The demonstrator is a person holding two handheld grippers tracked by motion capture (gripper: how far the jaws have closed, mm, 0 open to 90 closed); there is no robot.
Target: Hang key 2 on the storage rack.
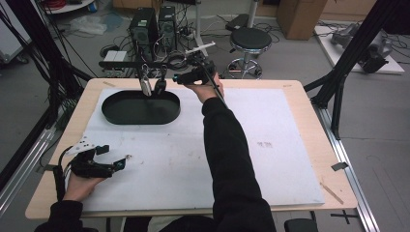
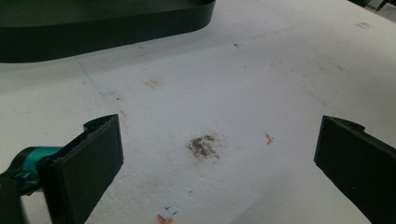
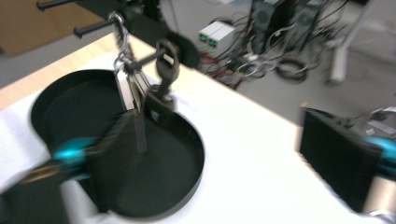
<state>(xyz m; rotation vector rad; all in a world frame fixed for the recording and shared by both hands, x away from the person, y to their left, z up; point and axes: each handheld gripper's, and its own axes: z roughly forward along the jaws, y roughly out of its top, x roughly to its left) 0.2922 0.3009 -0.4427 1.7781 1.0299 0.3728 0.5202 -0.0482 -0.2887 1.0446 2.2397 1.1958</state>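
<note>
The right claw (image 1: 180, 77) is reaching far out on a stretched arm toward 12 o'clock, its jaws standing released beside the keys (image 3: 133, 88) and padlock (image 3: 164, 81), which are hanging from a black rack (image 1: 123, 64) above the tray (image 1: 140, 107). The left claw (image 1: 112, 157) is resting released at 8 o'clock on the white, stained worktop (image 1: 270, 145). The black oval tray is lying at 11 o'clock; nothing is lying in it.
</note>
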